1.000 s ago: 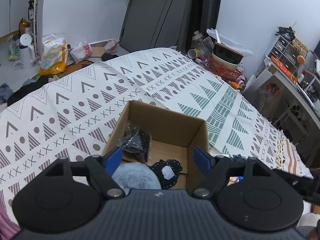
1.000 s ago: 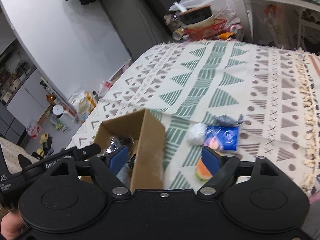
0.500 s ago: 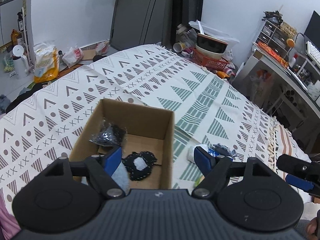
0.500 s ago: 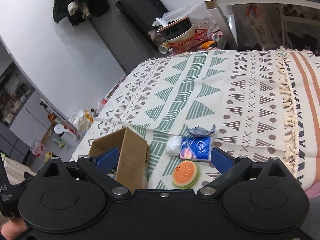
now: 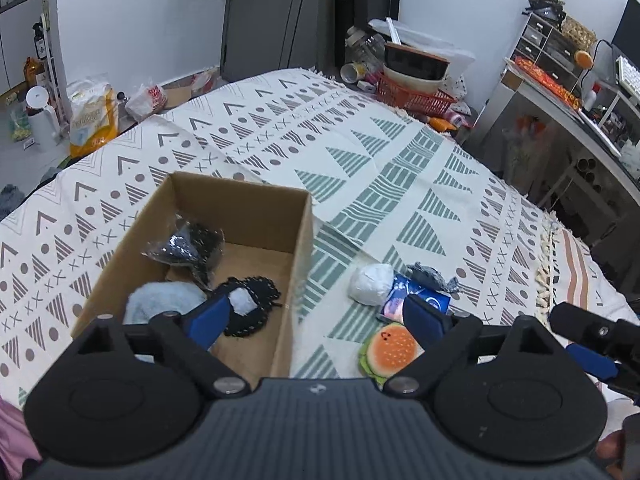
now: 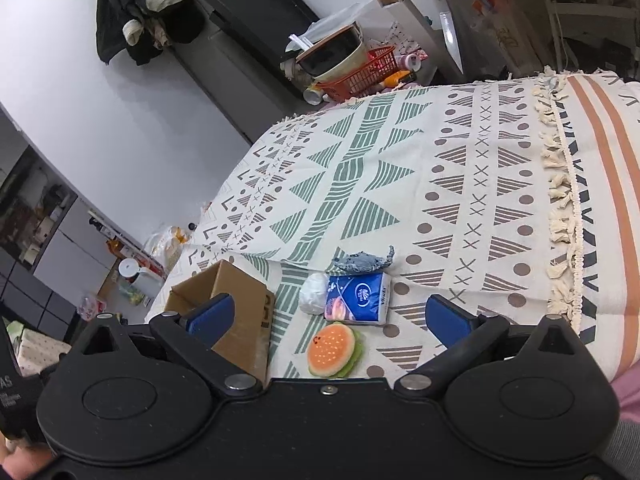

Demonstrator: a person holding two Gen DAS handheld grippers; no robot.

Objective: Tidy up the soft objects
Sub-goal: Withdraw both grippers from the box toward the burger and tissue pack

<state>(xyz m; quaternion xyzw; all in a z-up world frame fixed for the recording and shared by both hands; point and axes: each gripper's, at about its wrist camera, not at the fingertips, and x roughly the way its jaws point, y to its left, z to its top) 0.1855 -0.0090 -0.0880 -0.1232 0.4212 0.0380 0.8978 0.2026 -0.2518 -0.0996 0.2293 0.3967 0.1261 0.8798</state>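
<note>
A cardboard box [image 5: 301,248] [image 6: 244,300] sits on the patterned bedspread. Inside lie a pale blue fluffy item [image 5: 160,300], a black lacy piece with a white patch [image 5: 250,308] and a dark bagged item [image 5: 186,246]. To the box's right lie a burger-shaped plush [image 5: 390,350] [image 6: 332,350], a blue tissue pack [image 5: 418,300] [image 6: 358,298], a white wad [image 5: 370,282] [image 6: 314,294] and a grey crumpled cloth [image 5: 430,276] [image 6: 364,262]. My left gripper [image 5: 314,318] hovers open over the box's right wall, holding nothing. My right gripper [image 6: 328,316] hangs open above the burger plush and the tissue pack, holding nothing.
The bedspread [image 5: 360,152] runs far ahead, with a fringed edge [image 6: 564,216] at right. A red basket with bowls [image 5: 416,84] stands past the bed's far end. A desk and shelves [image 5: 568,92] stand at right. Bags and a white jug [image 5: 40,116] sit on the floor at left.
Both grippers have drawn back and risen. The left view swung right, so the items beside the box came into sight. The right gripper moved from the box toward the loose items.
</note>
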